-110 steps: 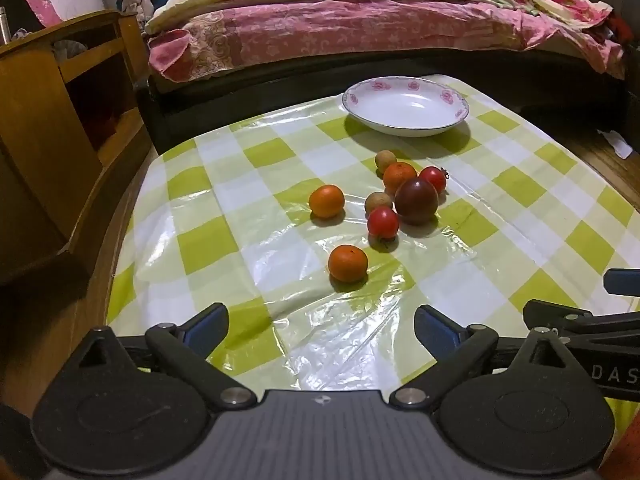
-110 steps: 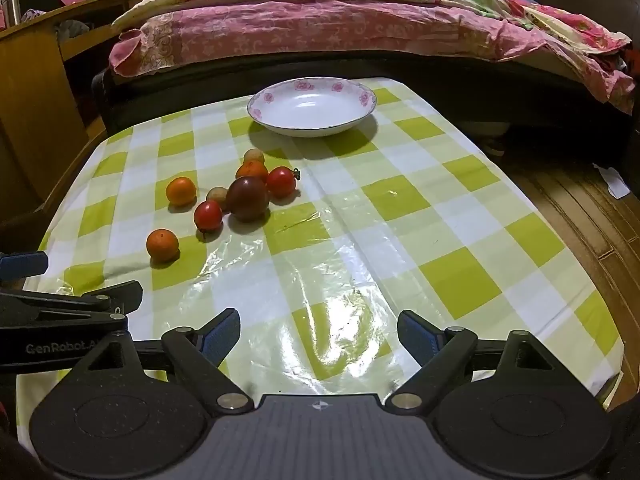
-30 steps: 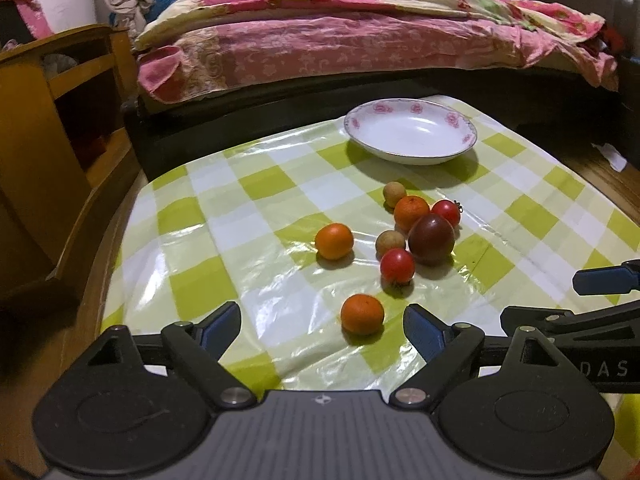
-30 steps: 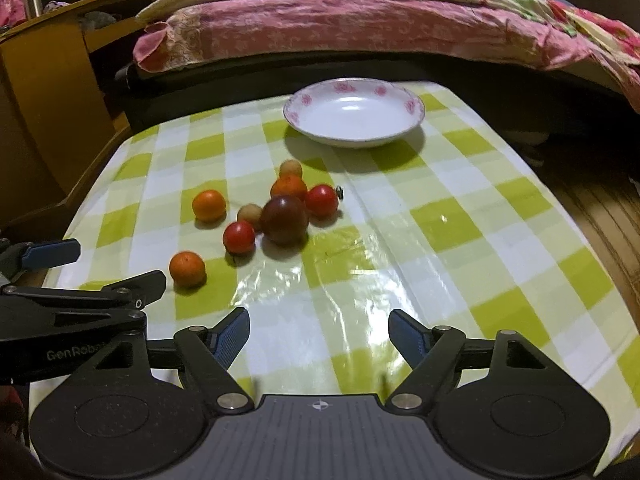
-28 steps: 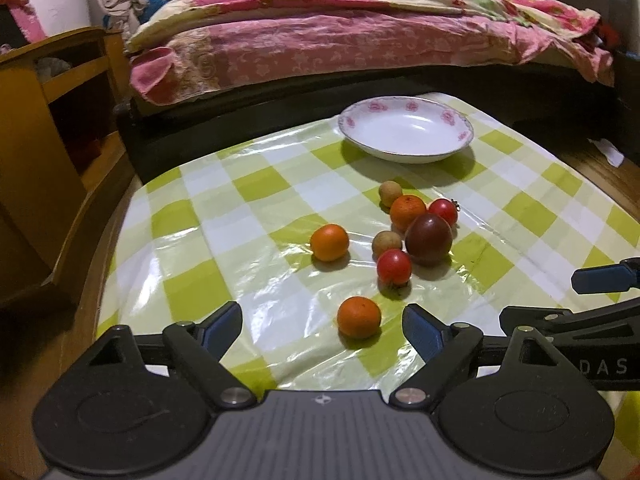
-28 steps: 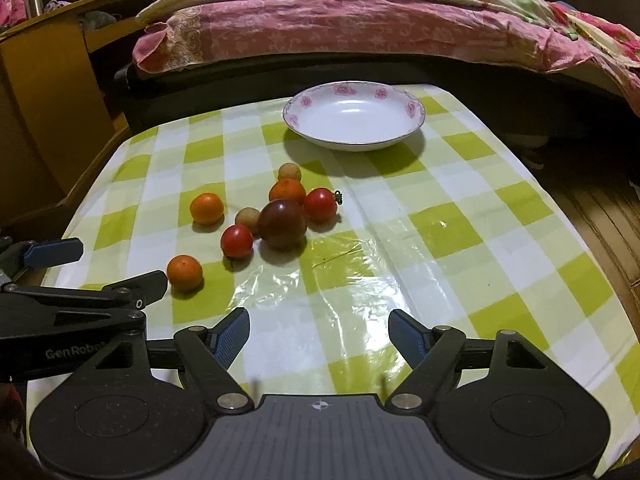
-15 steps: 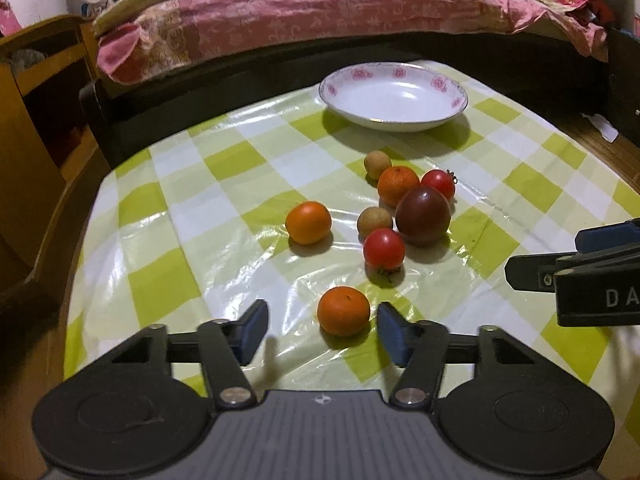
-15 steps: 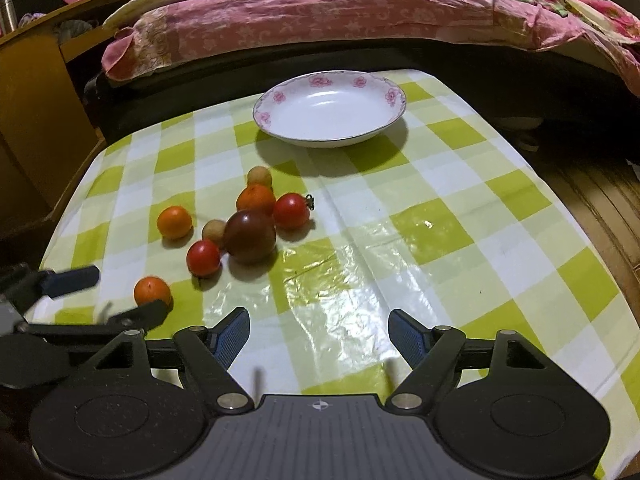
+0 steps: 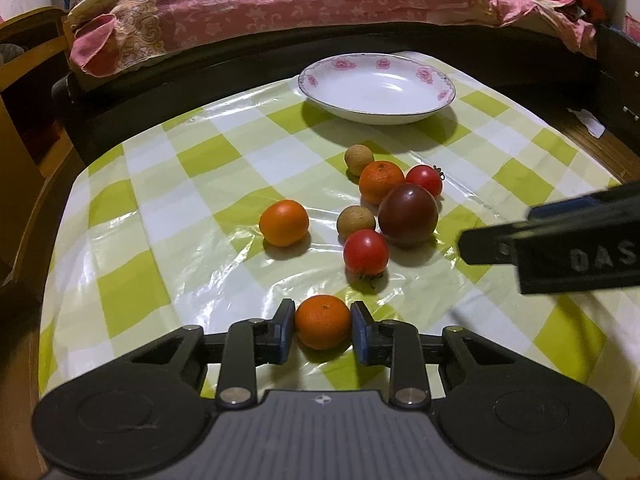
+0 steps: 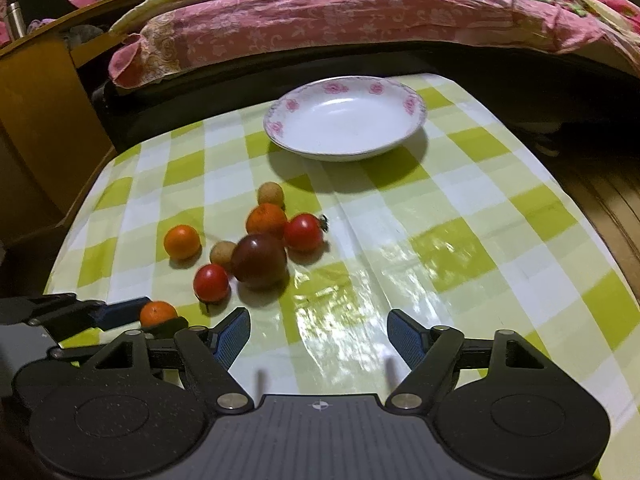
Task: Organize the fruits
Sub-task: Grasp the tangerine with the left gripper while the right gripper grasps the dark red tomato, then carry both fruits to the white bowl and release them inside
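Our left gripper (image 9: 323, 330) clasps the small round orange mandarin (image 9: 323, 322); the white flower-rimmed plate (image 9: 436, 110) lies far ahead, slightly right. Our right gripper (image 10: 318, 338) gapes empty.

a bed (image 9: 320, 8) with a pink floral quilt (image 10: 360, 20) fills the back; wooden cabinet (image 10: 36, 120) at left, wood floor (image 10: 600, 200) at right.

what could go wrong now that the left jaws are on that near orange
The left gripper pinches the round orange fruit only at its sides, so it may slip or roll when lifted. The loose cluster round the dark purple plum lies between it and the white flowered plate; a low carry could scatter it.
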The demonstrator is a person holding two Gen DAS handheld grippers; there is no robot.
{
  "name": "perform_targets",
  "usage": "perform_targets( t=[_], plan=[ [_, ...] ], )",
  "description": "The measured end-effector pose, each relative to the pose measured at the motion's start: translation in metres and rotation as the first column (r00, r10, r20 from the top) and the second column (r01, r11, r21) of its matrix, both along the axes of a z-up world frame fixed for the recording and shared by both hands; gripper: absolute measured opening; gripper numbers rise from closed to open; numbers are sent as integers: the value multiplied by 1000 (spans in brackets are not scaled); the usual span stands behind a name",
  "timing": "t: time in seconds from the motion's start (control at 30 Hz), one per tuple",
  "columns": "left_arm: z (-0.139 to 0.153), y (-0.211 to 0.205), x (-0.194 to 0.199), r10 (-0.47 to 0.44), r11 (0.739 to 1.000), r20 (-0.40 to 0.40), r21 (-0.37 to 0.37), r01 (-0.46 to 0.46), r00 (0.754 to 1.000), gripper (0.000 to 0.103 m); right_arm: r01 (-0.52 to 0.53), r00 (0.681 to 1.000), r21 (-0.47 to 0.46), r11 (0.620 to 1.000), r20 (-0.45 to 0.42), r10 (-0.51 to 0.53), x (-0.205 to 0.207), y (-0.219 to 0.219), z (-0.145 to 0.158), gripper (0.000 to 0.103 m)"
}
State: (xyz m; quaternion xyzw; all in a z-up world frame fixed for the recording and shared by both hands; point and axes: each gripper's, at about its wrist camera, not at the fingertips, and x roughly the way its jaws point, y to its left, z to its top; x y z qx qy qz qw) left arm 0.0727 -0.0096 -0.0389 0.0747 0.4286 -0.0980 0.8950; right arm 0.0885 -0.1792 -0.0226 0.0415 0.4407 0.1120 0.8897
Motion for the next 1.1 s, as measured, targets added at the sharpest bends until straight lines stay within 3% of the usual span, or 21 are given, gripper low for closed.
perform_targets(
  t=[0.1,0.5,0.6,0.8,1.1],
  plan=[
    [1,2,1,4,1000,-11,-3,-4,1000,37,-41,999,8,999,2,41,8,6,0,60],
    [2,7,4,-28,998,-44,-57,25,999,36,-180,984,-16,983,-5,180,40,29,-7,57],
    [2,11,4,-26,997,-47,-77,23,999,36,-195,981,-28,980,-23,195,48,34,-14,51],
    [2,14,10,-24,995,-63,-101,18,998,36,-210,976,37,977,-48,212,51,31,-17,37],
    [2,12,10,-48,995,-73,-86,42,996,36,-199,976,69,978,-74,204,55,31,-19,34]
  ],
)
